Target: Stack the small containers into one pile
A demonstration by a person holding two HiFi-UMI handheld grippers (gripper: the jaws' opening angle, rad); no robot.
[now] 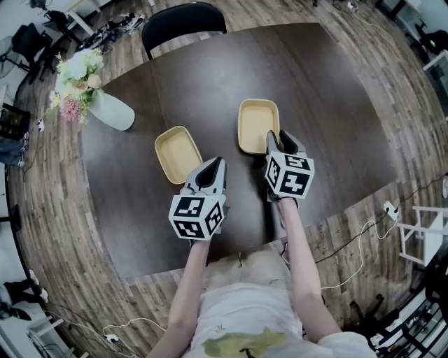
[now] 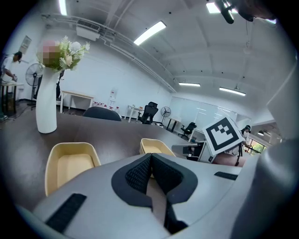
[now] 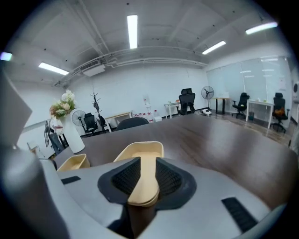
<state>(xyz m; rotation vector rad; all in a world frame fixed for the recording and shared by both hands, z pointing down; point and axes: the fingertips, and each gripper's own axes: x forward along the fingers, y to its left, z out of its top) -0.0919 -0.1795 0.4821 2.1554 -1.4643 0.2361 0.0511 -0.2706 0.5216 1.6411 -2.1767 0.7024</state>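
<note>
floor (image 1: 392, 91): wood planks | table (image 1: 210, 84): dark wood | chair (image 1: 183, 21): black, at far edge | strip lights (image 3: 132, 29): lit overhead | walls (image 3: 159, 84): white

left beige container (image 1: 178, 154), right beige container (image 1: 257, 126), apart

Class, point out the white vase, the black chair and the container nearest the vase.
white vase (image 1: 112, 111), head view, its body.
black chair (image 1: 183, 20), head view, its backrest.
container nearest the vase (image 1: 177, 155), head view, bare floor.

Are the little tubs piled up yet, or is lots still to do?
Nothing is stacked yet: the left cream rectangular container and the right cream rectangular container sit apart on the dark wooden table. In hand: the right one's near rim is between the right gripper's parted jaws. Still to do: lifting it into the other.
</note>
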